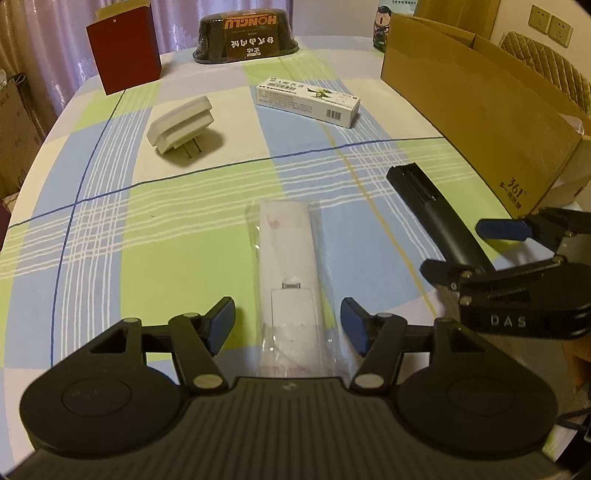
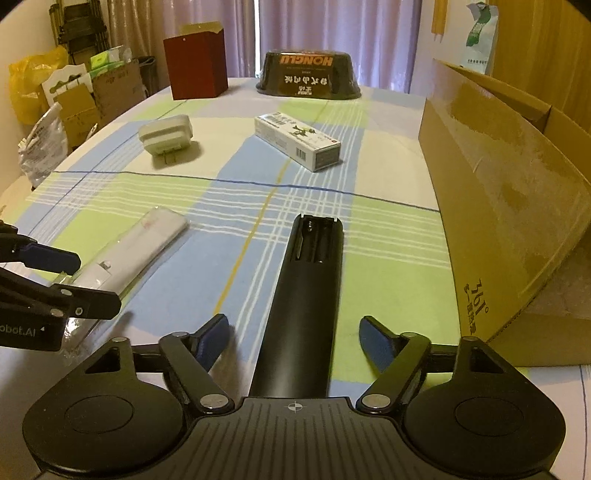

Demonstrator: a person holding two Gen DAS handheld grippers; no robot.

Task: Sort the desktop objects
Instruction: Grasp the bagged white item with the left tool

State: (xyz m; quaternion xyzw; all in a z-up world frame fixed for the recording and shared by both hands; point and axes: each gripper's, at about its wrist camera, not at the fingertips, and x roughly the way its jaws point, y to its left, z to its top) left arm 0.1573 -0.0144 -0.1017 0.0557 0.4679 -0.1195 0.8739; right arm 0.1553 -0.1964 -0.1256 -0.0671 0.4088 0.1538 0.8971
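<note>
Looking along the left gripper (image 1: 287,325), the large brown corrugated cardboard box (image 1: 476,110) stands far ahead and to the right of the tongs; its interior is hidden by its near wall. A dark red paper bag (image 1: 123,50) and a black oval plastic tray with an orange label (image 1: 245,35) stand at the far table edge; their contents cannot be seen. The left tongs are apart, level above the checked blue, green and white tablecloth (image 1: 177,229). The white slim remote control in a clear plastic sleeve (image 1: 286,266) lies between the blue-padded fingers, touching neither. Ahead and left lies a white plug adapter with two metal prongs (image 1: 183,127); ahead and right lies a white rectangular medicine carton (image 1: 308,100). The right gripper (image 1: 491,245) stands just to the right, straddling the black slim remote control with an open battery bay (image 1: 432,210).

In the right wrist view, the cardboard box (image 2: 491,177) rises close on the right of the tongs, its open flap near the right finger. The right gripper (image 2: 295,341) is open, with the black remote (image 2: 306,291) lying lengthwise between the pads, clear of both, battery bay pointing away. The left gripper (image 2: 70,275) enters from the left edge around the sleeved white remote (image 2: 136,243). The plug adapter (image 2: 166,136) and carton (image 2: 299,140) lie well ahead, with bare cloth (image 2: 388,266) between them and the tongs. The table edge curves away on the left.
</note>
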